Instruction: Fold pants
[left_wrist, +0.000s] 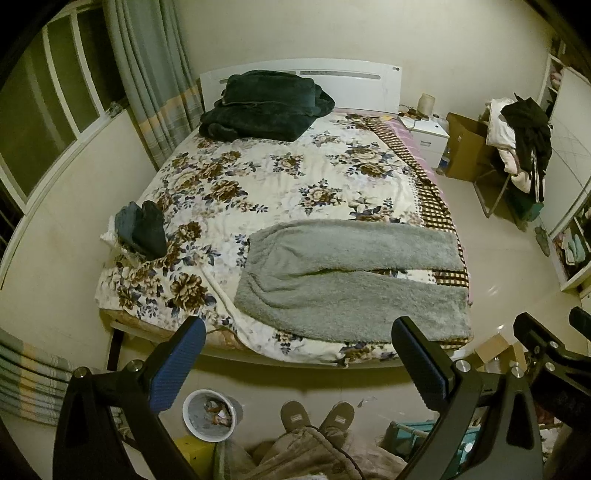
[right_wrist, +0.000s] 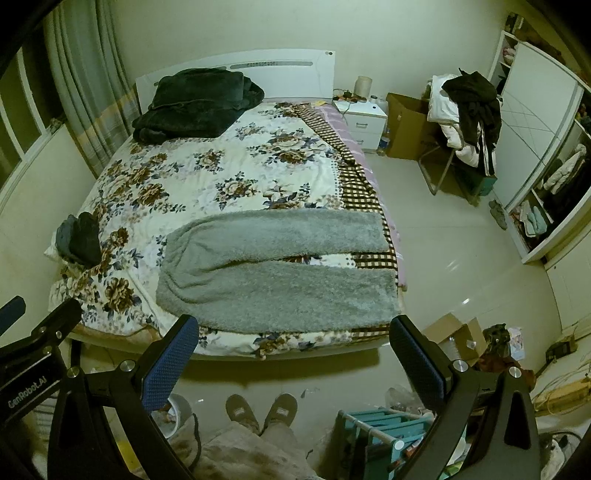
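grey pants spread flat on the bed, both grippers held back with jaws wide

at the far left, a curtain (left_wrist: 147, 74) hangs beside the window. on the left edge of the bed (left_wrist: 155, 332) sits a small pile of dark folded clothes (left_wrist: 142, 229), well apart from the pants. up at the headboard lies a dark green blanket (left_wrist: 258, 107), bundled loosely on the floral quilt (left_wrist: 258, 173).

the left gripper (left_wrist: 299, 363) hangs off the foot of the bed, its jaws spread wide with nothing between them. below it on the floor stand a white waste bin (left_wrist: 210, 417) and the person's two slippers (left_wrist: 317, 415).

the grey fleece pants (left_wrist: 351, 280) lie flat across the near right part of the quilt, waist to the left, both legs running to the right and parted by a narrow gap near the cuffs. the cuffs reach the bed's right edge.

the right gripper (right_wrist: 295, 363) hangs off the foot of the bed too, jaws likewise wide apart and holding nothing, clear of the pants' near edge.

further right, a white nightstand (right_wrist: 364, 118) stands by the headboard, then a cardboard box (right_wrist: 406, 125) and a chair heaped with clothes (right_wrist: 469, 114). an open wardrobe (right_wrist: 546, 166) lines the right wall.
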